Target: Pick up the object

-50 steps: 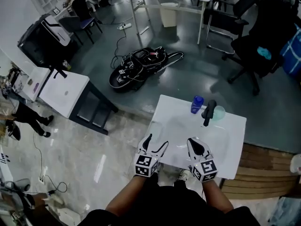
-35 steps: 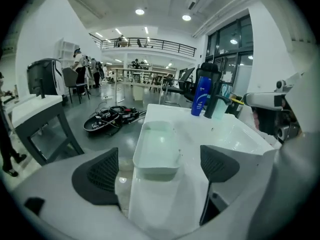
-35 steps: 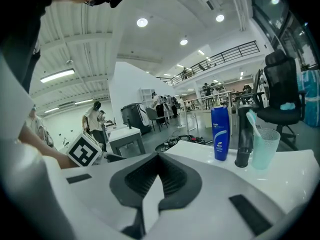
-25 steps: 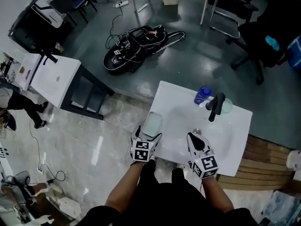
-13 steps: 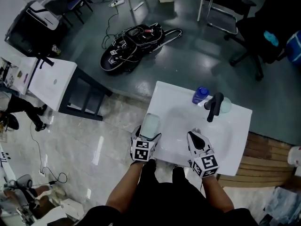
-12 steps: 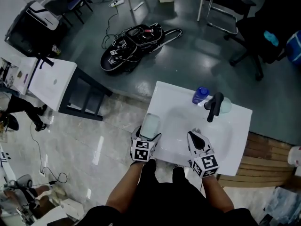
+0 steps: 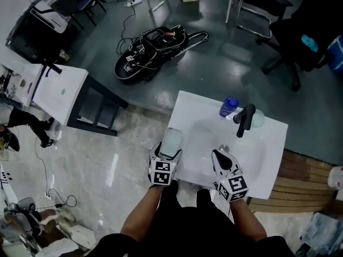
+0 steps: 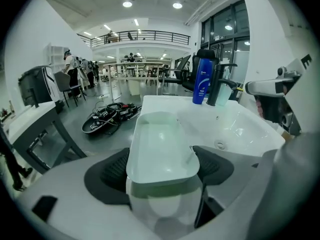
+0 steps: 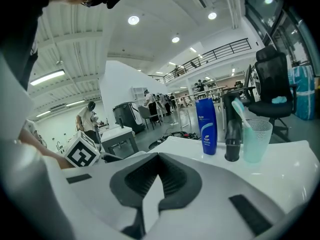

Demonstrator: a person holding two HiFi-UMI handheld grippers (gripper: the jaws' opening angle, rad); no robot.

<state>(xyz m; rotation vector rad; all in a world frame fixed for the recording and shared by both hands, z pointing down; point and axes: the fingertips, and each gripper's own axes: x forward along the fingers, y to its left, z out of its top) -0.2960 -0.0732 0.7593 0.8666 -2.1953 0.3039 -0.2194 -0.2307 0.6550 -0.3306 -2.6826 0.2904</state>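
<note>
A pale green rectangular dish (image 7: 171, 141) sits on the left rim of the white sink (image 7: 270, 162). My left gripper (image 7: 167, 152) reaches around its near end. In the left gripper view the dish (image 8: 160, 139) lies between the dark pads (image 8: 112, 171) of the left gripper (image 8: 161, 166), whose jaws are closing; I see no firm press on the dish. My right gripper (image 7: 218, 155) hovers over the sink's front edge, shut and empty. In the right gripper view the right gripper (image 9: 157, 176) shows only a thin slit between its pads.
At the sink's back stand a blue bottle (image 7: 229, 106), a black faucet (image 7: 244, 119) and a green cup (image 7: 257, 120) with a toothbrush. A black bundle of gear (image 7: 155, 55) lies on the floor beyond. A white table (image 7: 59, 92) stands at the left, and an office chair (image 7: 300, 42) at the far right.
Two seconds ago my left gripper stood open in front of the sink; now it sits around the dish with its fingers a little closer. The right gripper has hardly moved.
</note>
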